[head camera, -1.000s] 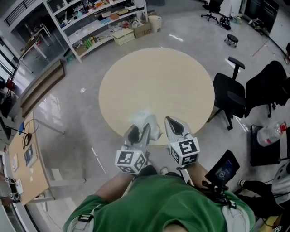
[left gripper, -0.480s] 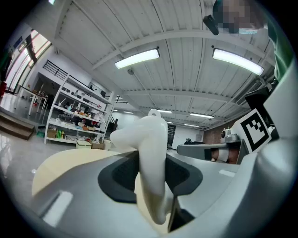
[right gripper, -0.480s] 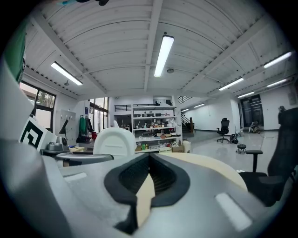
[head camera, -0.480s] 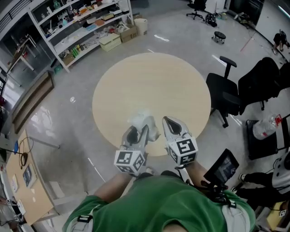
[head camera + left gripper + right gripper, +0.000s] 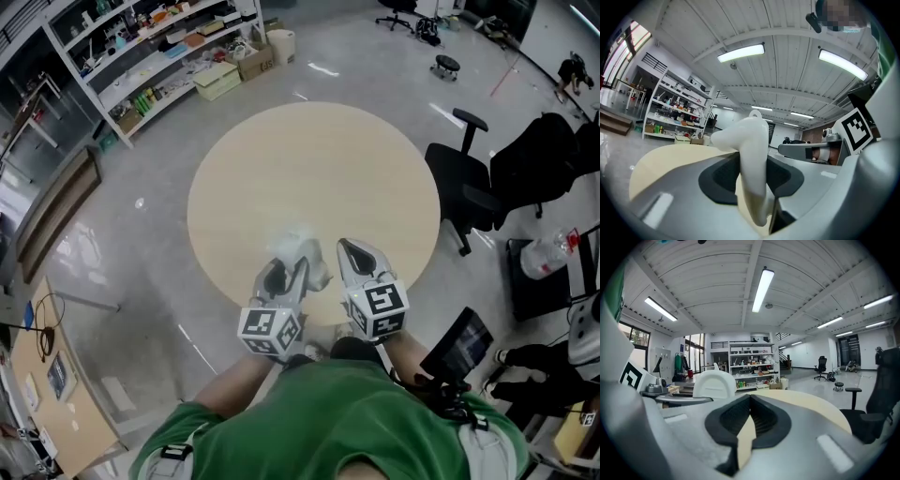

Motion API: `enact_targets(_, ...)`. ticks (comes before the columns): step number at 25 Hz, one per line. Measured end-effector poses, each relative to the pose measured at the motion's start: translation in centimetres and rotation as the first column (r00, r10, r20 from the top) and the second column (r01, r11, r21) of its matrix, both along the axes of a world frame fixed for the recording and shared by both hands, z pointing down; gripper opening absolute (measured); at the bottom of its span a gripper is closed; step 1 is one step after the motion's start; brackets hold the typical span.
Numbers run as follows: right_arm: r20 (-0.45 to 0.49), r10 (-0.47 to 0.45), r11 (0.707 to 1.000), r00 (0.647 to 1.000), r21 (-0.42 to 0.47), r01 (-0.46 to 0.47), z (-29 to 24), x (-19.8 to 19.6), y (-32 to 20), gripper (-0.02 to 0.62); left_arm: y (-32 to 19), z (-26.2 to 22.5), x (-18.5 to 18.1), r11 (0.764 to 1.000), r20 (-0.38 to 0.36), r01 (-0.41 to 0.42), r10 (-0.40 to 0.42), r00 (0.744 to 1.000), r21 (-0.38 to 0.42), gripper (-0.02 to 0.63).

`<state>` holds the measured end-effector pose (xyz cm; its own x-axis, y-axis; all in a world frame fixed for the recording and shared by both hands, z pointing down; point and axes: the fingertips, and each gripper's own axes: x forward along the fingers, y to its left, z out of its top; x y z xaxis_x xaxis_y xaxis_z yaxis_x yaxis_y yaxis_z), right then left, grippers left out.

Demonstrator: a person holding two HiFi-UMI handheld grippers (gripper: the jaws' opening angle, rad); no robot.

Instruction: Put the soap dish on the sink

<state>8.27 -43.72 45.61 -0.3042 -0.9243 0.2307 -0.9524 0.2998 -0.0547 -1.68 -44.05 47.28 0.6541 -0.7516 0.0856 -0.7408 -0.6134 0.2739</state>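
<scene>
Between the jaws of the left gripper [image 5: 289,270], which are closed partway and clamp it on both sides, the white soap dish [image 5: 752,159] stands on edge over the near part of the round beige desk [image 5: 309,159]. Just beside it, the right gripper [image 5: 361,255] has its jaws together and holds nothing. Beyond the desk are a black office chair [image 5: 461,192] and a shelving unit [image 5: 150,58].

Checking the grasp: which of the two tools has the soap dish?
The left tool, its jaws clamped on the white soap dish; the right tool has nothing between its jaws.
</scene>
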Motion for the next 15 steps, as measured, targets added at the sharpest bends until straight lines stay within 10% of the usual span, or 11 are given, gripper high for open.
enact_targets(15,0.004,-0.035,0.997,0.999,-0.071,0.035,2.9,2.2,-5.3,0.002,-4.8,3.7,1.7,0.994,0.054,0.055,-0.05,0.997,-0.091,0.152)
